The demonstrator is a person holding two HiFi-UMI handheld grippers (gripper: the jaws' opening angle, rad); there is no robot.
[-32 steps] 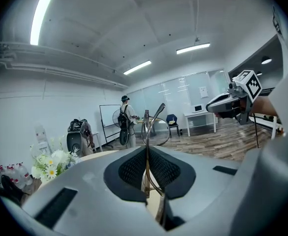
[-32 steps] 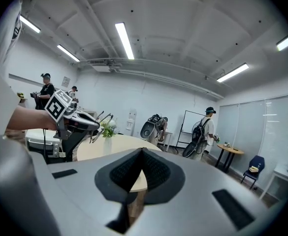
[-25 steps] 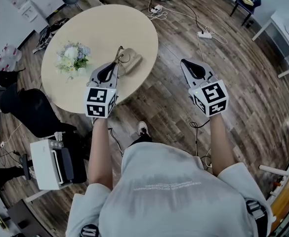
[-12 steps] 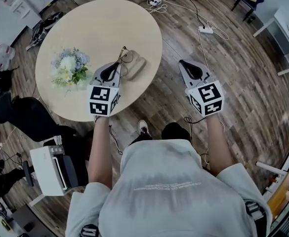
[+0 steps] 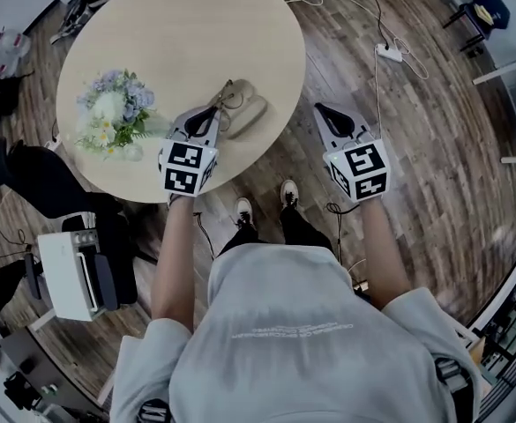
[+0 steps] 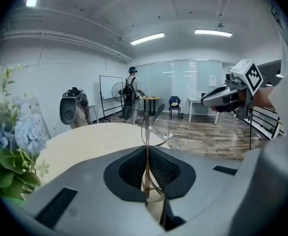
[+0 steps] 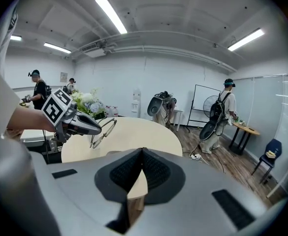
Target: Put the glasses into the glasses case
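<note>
A beige glasses case [image 5: 252, 115] lies near the front edge of the round table [image 5: 178, 33]. My left gripper [image 5: 212, 111] is shut on the thin-rimmed glasses [image 5: 228, 93], which it holds just left of the case and above the tabletop. In the left gripper view the glasses [image 6: 154, 130] stick up out of the closed jaws of the left gripper [image 6: 146, 154]. My right gripper [image 5: 321, 108] hangs over the wooden floor to the right of the table, shut with nothing in it. In the right gripper view, the right gripper [image 7: 141, 154] looks towards the held glasses [image 7: 103, 132].
A bunch of pale flowers [image 5: 109, 122] stands on the table left of my left gripper. A white machine [image 5: 68, 276] sits on the floor at the lower left. Cables and a power strip [image 5: 390, 53] lie on the floor to the right. Other people stand at the back of the room.
The person has stepped closer to the table, so both grippers now sit nearer its front edge. The left gripper keeps the glasses by the case; the right gripper stays shut.
</note>
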